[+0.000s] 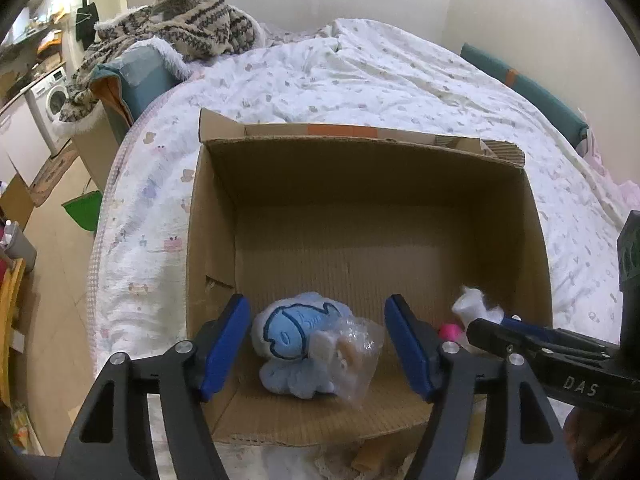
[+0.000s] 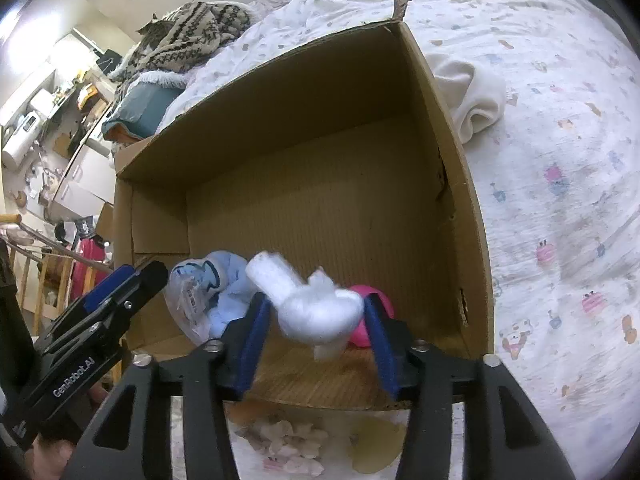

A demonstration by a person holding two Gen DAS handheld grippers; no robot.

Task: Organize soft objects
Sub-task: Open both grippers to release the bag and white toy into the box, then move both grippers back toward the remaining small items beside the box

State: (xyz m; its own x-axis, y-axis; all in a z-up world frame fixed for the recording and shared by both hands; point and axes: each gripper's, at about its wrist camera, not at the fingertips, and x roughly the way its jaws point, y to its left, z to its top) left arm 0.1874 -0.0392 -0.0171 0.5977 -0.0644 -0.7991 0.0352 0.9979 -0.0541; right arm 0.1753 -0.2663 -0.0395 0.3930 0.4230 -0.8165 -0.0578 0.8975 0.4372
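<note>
An open cardboard box (image 1: 360, 200) lies on the bed; it also shows in the right wrist view (image 2: 320, 168). Inside near the front lie a blue fish plush (image 1: 294, 340) and a clear plastic bag with a small toy (image 1: 352, 356). My left gripper (image 1: 316, 344) is open, its pads either side of the plush. My right gripper (image 2: 316, 320) is over the box with a white fluffy toy (image 2: 316, 312) between its pads, blurred; whether the pads grip it I cannot tell. A pink ball (image 2: 374, 320) lies behind it.
A white cloth (image 2: 472, 96) lies on the bedspread (image 2: 560, 160) right of the box. A patterned blanket with a cat (image 1: 180, 20) sits at the bed's far left. Small soft items (image 2: 288, 440) lie below the box's front edge.
</note>
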